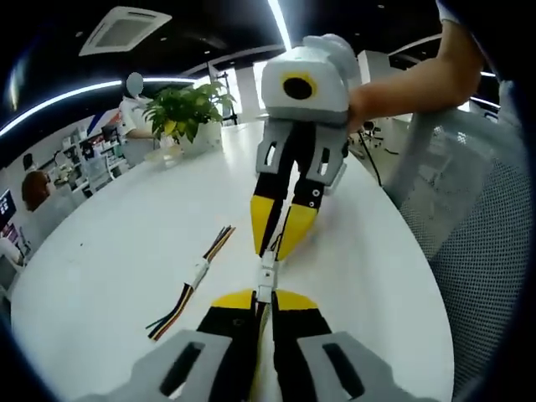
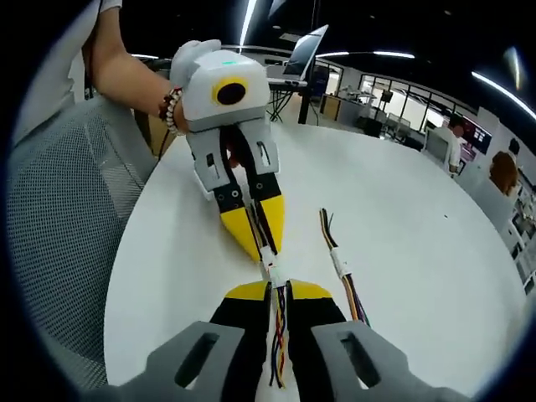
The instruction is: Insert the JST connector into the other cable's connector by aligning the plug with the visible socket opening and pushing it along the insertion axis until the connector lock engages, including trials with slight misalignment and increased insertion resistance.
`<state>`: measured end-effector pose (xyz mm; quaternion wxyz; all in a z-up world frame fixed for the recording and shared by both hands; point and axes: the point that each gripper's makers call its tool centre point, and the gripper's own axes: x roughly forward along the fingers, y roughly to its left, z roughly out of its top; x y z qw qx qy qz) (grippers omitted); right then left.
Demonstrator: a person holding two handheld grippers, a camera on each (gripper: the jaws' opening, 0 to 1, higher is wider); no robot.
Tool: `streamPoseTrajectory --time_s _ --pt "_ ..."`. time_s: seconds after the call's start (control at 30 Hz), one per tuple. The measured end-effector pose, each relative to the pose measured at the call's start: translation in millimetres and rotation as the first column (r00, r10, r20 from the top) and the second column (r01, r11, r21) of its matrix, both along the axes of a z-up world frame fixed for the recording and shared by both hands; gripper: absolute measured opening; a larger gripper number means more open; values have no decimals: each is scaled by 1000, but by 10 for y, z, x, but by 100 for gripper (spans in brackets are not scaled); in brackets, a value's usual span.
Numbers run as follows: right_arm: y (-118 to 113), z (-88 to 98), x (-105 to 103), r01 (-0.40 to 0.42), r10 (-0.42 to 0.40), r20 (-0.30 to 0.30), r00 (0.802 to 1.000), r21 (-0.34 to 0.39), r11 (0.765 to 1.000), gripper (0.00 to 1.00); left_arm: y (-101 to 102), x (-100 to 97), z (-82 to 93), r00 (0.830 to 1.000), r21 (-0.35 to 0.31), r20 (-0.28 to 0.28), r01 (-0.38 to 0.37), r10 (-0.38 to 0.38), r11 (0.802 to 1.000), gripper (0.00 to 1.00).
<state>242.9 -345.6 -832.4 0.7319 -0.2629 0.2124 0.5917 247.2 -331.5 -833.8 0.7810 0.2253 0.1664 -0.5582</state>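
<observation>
yellow-tipped tools (image 1: 261, 295) (image 2: 279, 291) nose to nose, connectors (image 1: 265, 279) pinched

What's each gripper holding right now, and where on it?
Each gripper is shut on a cable just behind its white connector: left gripper, right gripper. The two connectors meet between the fingertips. A spare cable lies untouched on the table.

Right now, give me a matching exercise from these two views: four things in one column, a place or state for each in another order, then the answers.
Things:
1. left gripper
2. right gripper
3. spare cable
4. potted plant

Places or states:
A. lying loose on the white table
B. standing at the table's far edge
C. shut on the white connector
D. shut on the multicoloured wires

Pairs: 1-C, 2-D, 3-A, 4-B
</observation>
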Motion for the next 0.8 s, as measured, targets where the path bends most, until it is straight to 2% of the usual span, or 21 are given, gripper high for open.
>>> streamPoseTrajectory --time_s 0.8 --pt "8 -133 -41 -38 40 11 999 -95 995 4 -7 -24 -63 1000 50 6 17 -17 999 0"
